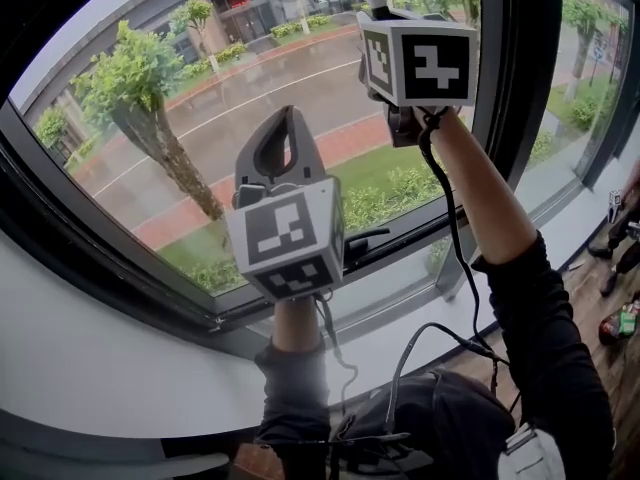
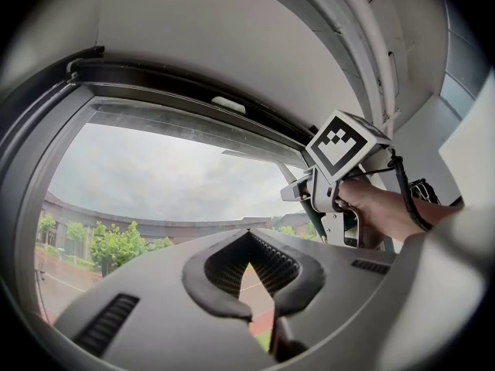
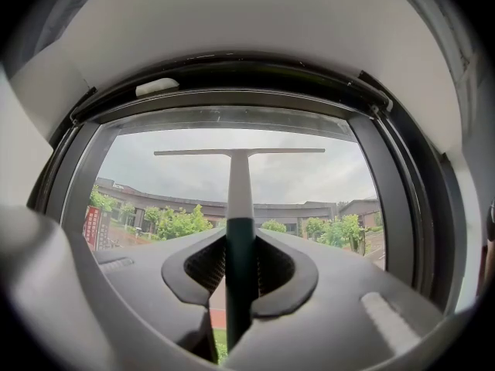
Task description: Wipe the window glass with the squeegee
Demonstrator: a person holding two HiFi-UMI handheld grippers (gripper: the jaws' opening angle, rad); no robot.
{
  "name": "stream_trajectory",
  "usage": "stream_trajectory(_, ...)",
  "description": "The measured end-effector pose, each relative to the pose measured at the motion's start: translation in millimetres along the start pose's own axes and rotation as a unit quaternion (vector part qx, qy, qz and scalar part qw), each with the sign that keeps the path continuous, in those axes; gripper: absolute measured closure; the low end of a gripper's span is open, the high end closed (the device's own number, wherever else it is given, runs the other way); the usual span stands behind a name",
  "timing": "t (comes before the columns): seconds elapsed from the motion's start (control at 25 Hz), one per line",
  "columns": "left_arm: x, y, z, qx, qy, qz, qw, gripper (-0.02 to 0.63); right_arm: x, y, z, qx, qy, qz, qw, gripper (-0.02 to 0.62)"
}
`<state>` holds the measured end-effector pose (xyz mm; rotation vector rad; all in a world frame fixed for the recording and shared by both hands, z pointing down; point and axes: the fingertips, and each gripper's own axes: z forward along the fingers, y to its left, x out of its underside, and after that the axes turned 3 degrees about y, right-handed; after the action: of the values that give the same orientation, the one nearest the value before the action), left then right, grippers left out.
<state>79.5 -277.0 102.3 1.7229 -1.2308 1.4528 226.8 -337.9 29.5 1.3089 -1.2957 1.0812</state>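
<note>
Through the right gripper view I am watching the right gripper (image 3: pixel 240 288) clamping the squeegee (image 3: pixel 240 199) by its dark handle. Both pads are pressing on it from either side, and the pale shaft is running straight up to the crossbar blade. The blade is lying level, high on the window glass (image 3: pixel 155 192), just under the top of the window frame (image 3: pixel 232 99). Whether its edge is actually touching the pane I cannot tell from here. I am reading this as the start of a downward stroke. So I am planning to hold the blade square to the pane, lean on it evenly across its width, and draw it down in one steady pull without letting the handle twist in the pads.

Through the left gripper view I am seeing the left gripper (image 2: pixel 260 315) with its pads drawn almost together, only a sliver of daylight between the tips and nothing in them. It is pointing up at the same window. The right gripper's marker cube (image 2: pixel 344 149) and the hand (image 2: pixel 375 201) around that gripper are raised off to its right.

In the head view both arms are reaching up at the window, the left gripper lower and nearer the sill (image 1: pixel 100 348), the right one higher. The squeegee is running out past the top edge of this view. I am thinking the idle left gripper should be hanging aside from the blade's path.
</note>
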Motion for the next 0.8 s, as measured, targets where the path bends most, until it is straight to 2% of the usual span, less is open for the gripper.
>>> stream_trajectory(0.36,26.2,-4.7,-1.8,0.014,0.012,-0.003,0.9998,0.606,36.1,0.4,-2.6,-0.002,0.010,0.011,1.000,0.526)
stream_trajectory(0.8,46.0,-21.1,3.8,0.033,0.030,-0.003,0.9990,0.606,57.5,-1.3,7.9,-0.007,0.030,0.013,0.999,0.526)
